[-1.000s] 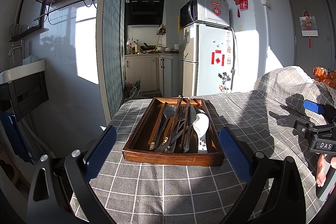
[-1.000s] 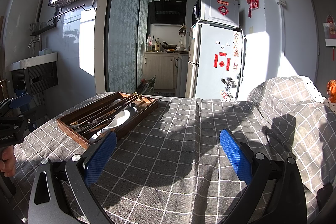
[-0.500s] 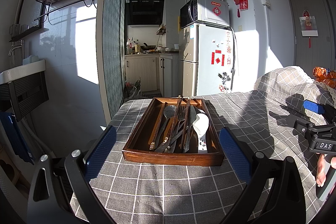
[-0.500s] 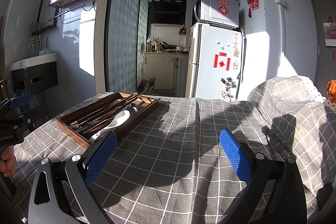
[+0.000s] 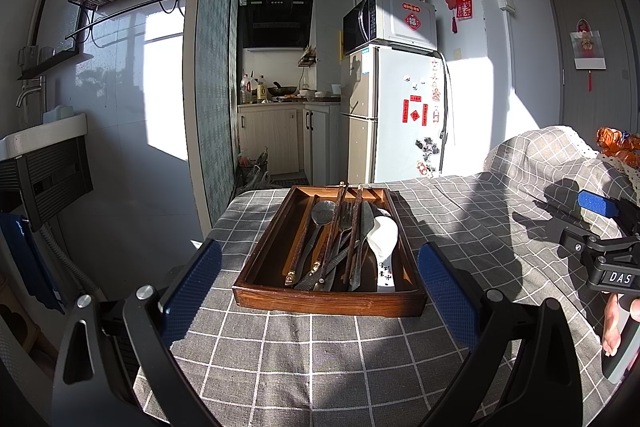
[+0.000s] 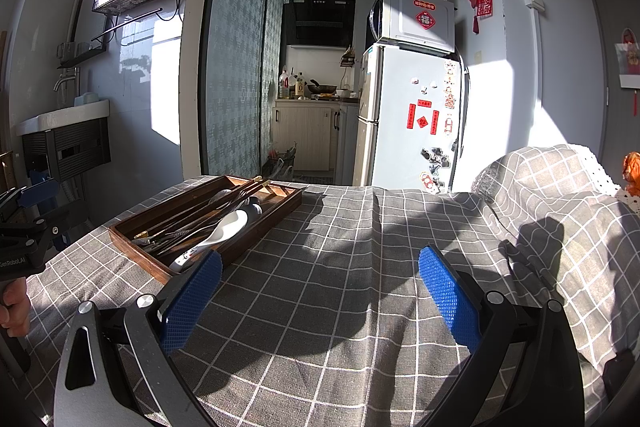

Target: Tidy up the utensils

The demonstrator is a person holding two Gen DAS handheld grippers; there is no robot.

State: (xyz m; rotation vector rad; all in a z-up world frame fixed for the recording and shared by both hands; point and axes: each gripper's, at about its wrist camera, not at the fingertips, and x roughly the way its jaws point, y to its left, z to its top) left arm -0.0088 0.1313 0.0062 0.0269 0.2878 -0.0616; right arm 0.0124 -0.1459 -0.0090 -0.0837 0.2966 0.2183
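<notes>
- My left gripper [image 5: 318,291] hangs over the near edge of the bench [image 5: 320,355], which is draped in a grey checked cloth; its jaws stand wide and hold nothing.
- Straight ahead, framed between my blue-padded fingers [image 5: 192,291], sits the dark brown rectangular wooden tray [image 5: 328,301].
- In the tray the utensils lie in an overlapping heap: a white ceramic soup spoon [image 5: 386,243] on the right side, a grey metal spoon [image 5: 322,213] further left, and dark wooden chopsticks [image 5: 340,207] whose tips pass over the far rim.
- The other dark handles cross one another, so I cannot sort them.
- My right gripper [image 6: 320,297] hovers over bare cloth, jaws wide and empty; the tray lies to its left, and its near corner is hidden behind my left finger pad.
- In the left wrist view the right gripper is cut off at the frame edge, with only part of my hand [image 5: 612,323] showing.
</notes>
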